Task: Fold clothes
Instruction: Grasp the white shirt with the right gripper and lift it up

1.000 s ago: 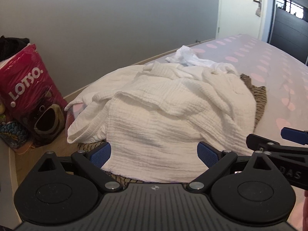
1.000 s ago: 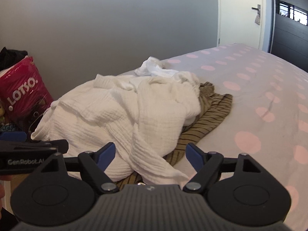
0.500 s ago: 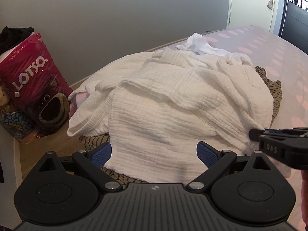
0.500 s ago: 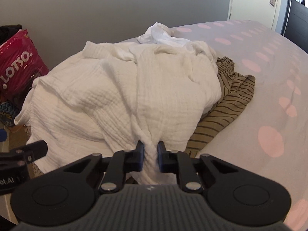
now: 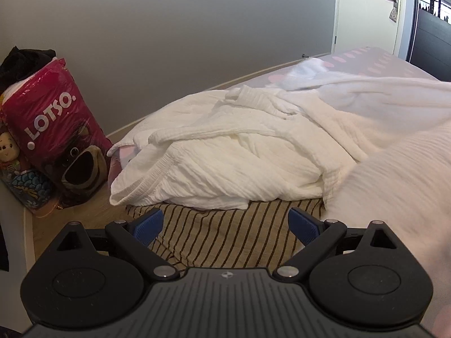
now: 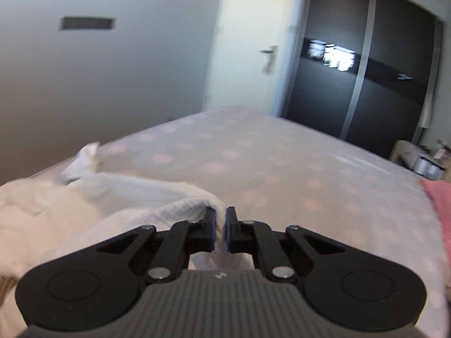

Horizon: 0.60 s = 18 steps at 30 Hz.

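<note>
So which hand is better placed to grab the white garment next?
Left. The left gripper hangs open and empty over the striped cloth, near the white garment; the right gripper is closing on its edge.

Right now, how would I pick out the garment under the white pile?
Start at the bed with the pink-dotted sheet and find the crumpled white garment near its edge. Poking out beneath it, between the open left gripper's fingers, lies the striped garment. It alone is tan with thin dark stripes.

The white garment (image 5: 225, 152) lies on the striped cloth (image 5: 225, 231), bag (image 5: 56, 129) to its left.
</note>
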Motion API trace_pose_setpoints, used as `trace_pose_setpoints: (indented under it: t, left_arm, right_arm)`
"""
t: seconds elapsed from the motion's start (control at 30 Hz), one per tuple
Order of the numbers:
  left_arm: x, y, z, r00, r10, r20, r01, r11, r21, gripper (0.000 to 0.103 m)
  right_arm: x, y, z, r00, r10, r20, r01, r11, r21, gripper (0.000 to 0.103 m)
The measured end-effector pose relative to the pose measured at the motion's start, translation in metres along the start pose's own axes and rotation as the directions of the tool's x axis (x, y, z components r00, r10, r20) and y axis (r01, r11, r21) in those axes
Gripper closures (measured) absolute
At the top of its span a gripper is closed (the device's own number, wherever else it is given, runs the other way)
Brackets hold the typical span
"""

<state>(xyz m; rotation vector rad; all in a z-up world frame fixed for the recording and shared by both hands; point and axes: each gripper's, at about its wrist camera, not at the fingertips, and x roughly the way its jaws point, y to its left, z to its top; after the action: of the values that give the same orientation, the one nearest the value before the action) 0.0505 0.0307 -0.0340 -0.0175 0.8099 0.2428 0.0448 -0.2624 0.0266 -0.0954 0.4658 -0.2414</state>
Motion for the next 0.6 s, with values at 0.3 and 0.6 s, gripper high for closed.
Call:
trace_pose_setpoints:
  t: [0.3, 0.6]
  left_arm:
    - [-0.011, -0.004, 0.001, 1.000, -0.011, 0.030, 0.010, 1.000, 0.012, 0.006]
    - [-0.020, -0.023, 0.000, 0.998, -0.036, 0.052, 0.032, 0.998, 0.062, 0.006]
  right_arm:
    - [-0.051, -0.172, -0.016, 0.899, -0.434, -0.049, 0.437, 0.890, 0.130, 0.095]
    - [-0.089, -0.295, -0.075, 0.593, -0.770, -0.234, 0.803, 0.585, 0.109, 0.095]
